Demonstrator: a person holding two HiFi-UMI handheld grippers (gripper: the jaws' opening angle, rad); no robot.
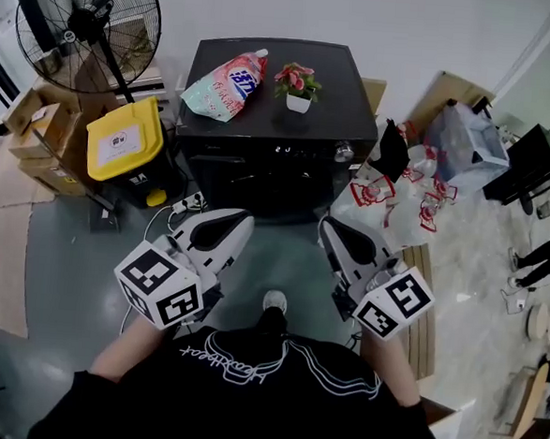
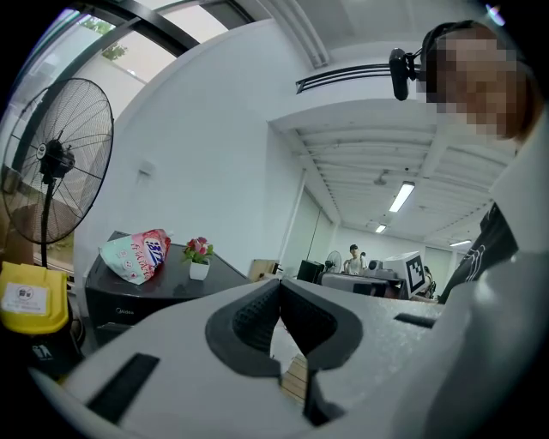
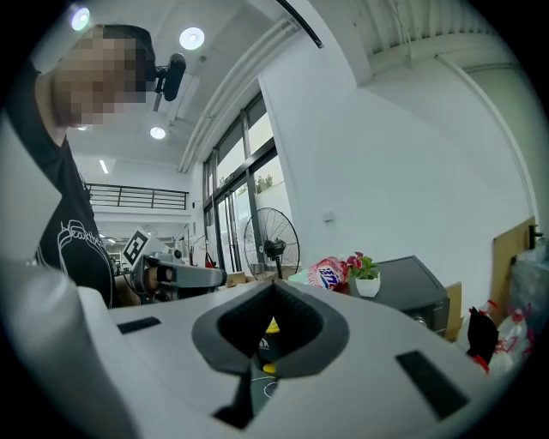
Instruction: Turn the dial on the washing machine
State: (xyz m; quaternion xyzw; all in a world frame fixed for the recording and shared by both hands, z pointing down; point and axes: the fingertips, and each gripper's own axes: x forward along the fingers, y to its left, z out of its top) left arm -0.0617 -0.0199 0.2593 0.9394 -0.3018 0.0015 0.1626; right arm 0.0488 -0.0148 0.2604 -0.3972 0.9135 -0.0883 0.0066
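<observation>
The black washing machine [image 1: 279,130] stands against the far wall, and its silver dial [image 1: 344,152] sits at the right end of the front panel. On its lid lie a detergent bag [image 1: 226,84] and a small potted flower [image 1: 298,84]. My left gripper [image 1: 244,223] and right gripper [image 1: 328,226] hover side by side in front of the machine, well short of it, both pointing at it. Both are shut with nothing between the jaws. In the left gripper view the left gripper [image 2: 280,284] has the machine [image 2: 129,296] to its left. In the right gripper view the right gripper [image 3: 273,285] has the machine [image 3: 420,287] to its right.
A yellow-lidded bin [image 1: 125,142] stands just left of the machine, with a floor fan [image 1: 87,22] and cardboard boxes [image 1: 38,122] behind it. Plastic bags [image 1: 399,194] crowd the machine's right side. A wooden pallet [image 1: 424,309] lies by my right arm.
</observation>
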